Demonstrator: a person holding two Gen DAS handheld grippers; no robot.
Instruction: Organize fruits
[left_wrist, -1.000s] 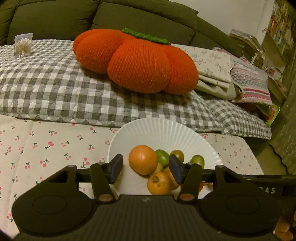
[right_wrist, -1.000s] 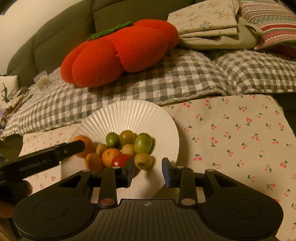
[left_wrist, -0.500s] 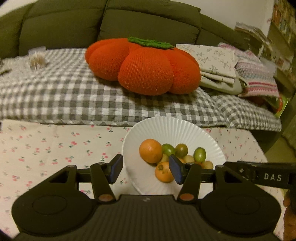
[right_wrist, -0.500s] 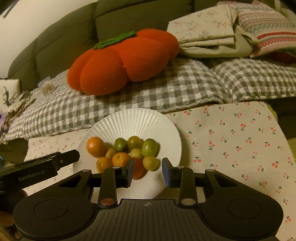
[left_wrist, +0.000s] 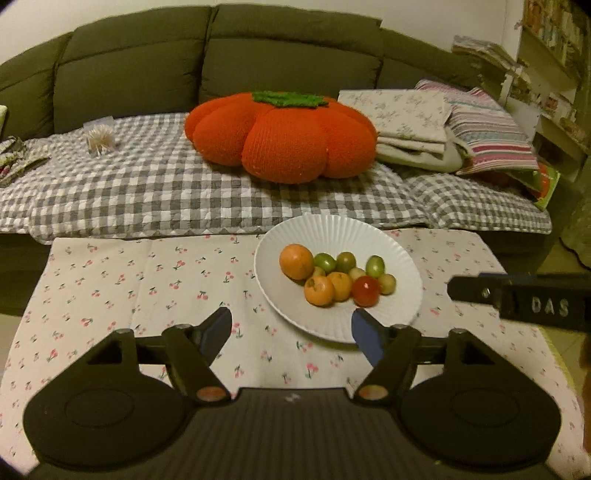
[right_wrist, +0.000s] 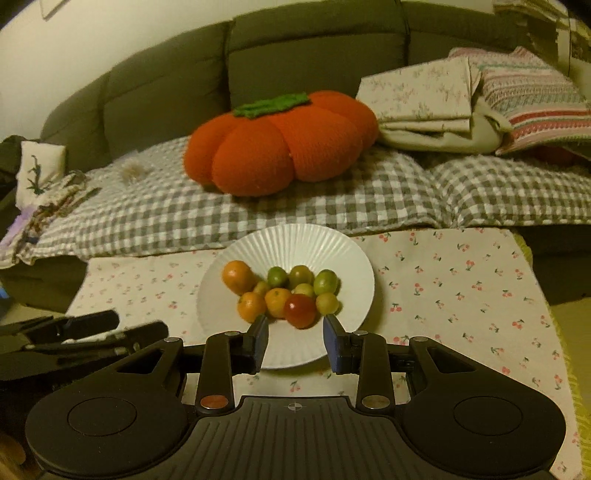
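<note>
A white ribbed plate (left_wrist: 402, 306) (right_wrist: 332, 247) sits on the cherry-print cloth and holds several small fruits: a large orange (left_wrist: 296, 261) (right_wrist: 238, 275), smaller oranges, a red tomato (left_wrist: 365, 291) (right_wrist: 300, 311) and green ones (left_wrist: 375, 266) (right_wrist: 325, 281). My left gripper (left_wrist: 291, 330) is open and empty, above the cloth just before the plate's near left rim. My right gripper (right_wrist: 295, 338) is open and empty over the plate's near rim, just short of the tomato. Each gripper shows at the edge of the other's view.
The cherry-print cloth (left_wrist: 147, 280) covers a low table. Behind it a green sofa (left_wrist: 147, 66) carries a checked blanket, an orange pumpkin cushion (left_wrist: 284, 136) and folded linens (left_wrist: 413, 122). Shelves (left_wrist: 554, 74) stand far right.
Both grippers have pulled back and up from the plate, so it looks smaller and farther. Both stay open and empty. The fruits have not moved.
</note>
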